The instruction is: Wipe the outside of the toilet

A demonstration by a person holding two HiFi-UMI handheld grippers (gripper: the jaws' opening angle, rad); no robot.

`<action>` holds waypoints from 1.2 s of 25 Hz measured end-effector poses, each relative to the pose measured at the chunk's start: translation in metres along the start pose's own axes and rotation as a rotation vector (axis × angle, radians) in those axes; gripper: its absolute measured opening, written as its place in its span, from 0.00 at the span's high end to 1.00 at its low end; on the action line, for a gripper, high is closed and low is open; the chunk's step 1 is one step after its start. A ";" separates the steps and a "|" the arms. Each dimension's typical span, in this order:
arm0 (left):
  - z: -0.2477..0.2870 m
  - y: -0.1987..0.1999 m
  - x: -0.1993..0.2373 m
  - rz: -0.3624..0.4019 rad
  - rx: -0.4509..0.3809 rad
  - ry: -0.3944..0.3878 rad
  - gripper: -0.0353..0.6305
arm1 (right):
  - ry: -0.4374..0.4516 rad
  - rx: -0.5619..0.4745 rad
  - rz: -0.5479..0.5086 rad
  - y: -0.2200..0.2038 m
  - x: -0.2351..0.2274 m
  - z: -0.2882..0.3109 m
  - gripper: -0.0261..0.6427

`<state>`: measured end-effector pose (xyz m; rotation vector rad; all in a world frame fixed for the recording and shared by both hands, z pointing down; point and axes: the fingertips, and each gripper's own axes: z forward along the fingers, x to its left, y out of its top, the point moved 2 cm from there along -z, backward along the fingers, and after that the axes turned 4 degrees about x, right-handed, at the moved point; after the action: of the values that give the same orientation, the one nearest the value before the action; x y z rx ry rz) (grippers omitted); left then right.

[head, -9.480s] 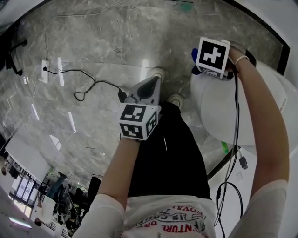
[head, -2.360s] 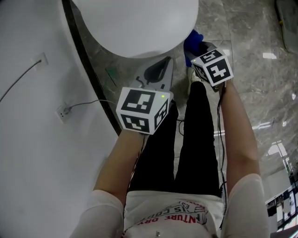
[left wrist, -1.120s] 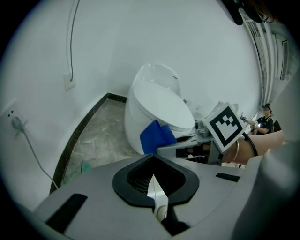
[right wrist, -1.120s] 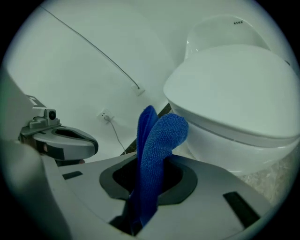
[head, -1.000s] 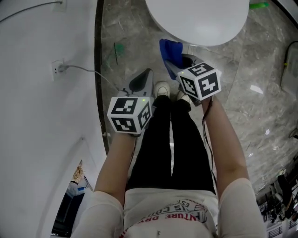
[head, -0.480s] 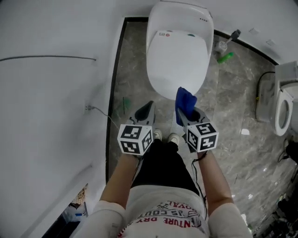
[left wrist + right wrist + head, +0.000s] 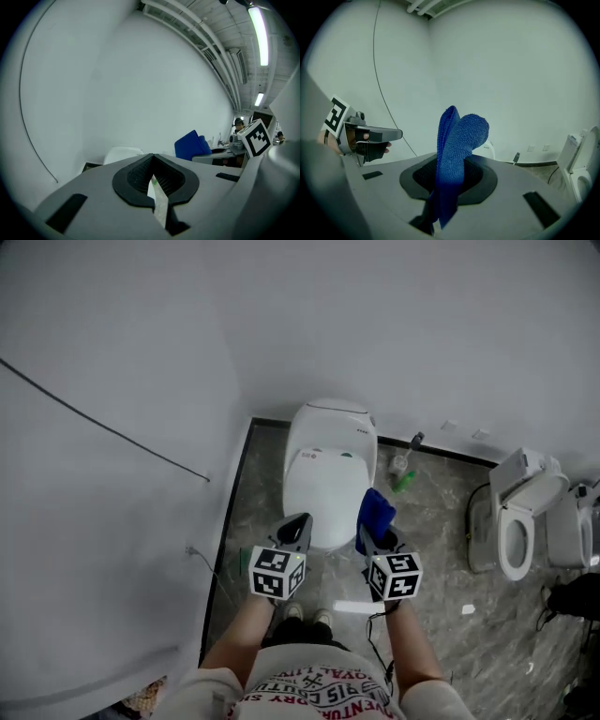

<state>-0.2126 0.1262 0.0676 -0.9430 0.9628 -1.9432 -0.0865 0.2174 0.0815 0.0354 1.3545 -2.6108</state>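
Looking down through the head view, I see smooth white walls point(image 7: 122, 352) filling most of the frame, with a grey marbled floor point(image 7: 441, 549) below, glossy and veined. The toilet point(image 7: 328, 460) stands at the foot of the back wall, close to the left wall. It is a rounded white ceramic body with its oval lid closed, and it sits straight ahead of both grippers. A second toilet point(image 7: 520, 521) with its seat raised stands well apart to the right.

The left gripper point(image 7: 298, 524) is a grey wedge behind its black-and-white marker cube. In its own view the ribbed black fingers point(image 7: 140, 176) are pressed together, with only a thin slit below the tips and nothing between them. The right gripper point(image 7: 372, 538) is level with it, just beside it. Its fingers point(image 7: 476, 176) are clamped on a blue cloth point(image 7: 454, 150), a thick looped terry folded double that stands up out of the fingers in a soft rounded crest.

From the head view the cloth overlaps the toilet's front right edge, and I cannot tell whether it touches.

A thin dark cable point(image 7: 103, 423) runs slantwise down the left wall. A small green object point(image 7: 405, 481) lies on the floor just beside the toilet's right side, too small to identify.
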 end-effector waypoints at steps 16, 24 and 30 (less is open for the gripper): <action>-0.079 0.181 -0.030 0.215 -0.307 -0.004 0.94 | -0.072 -0.300 -0.058 0.145 0.003 -0.106 0.85; -0.084 0.185 -0.039 0.245 -0.330 -0.023 0.94 | -0.096 -0.311 -0.117 0.148 0.007 -0.112 0.85; -0.076 0.182 -0.044 0.236 -0.311 -0.019 0.94 | -0.090 -0.293 -0.109 0.147 -0.001 -0.109 0.85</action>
<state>-0.2036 0.1085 -0.1336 -0.9675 1.3287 -1.6130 -0.0651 0.2235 -0.1005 -0.2020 1.7334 -2.4342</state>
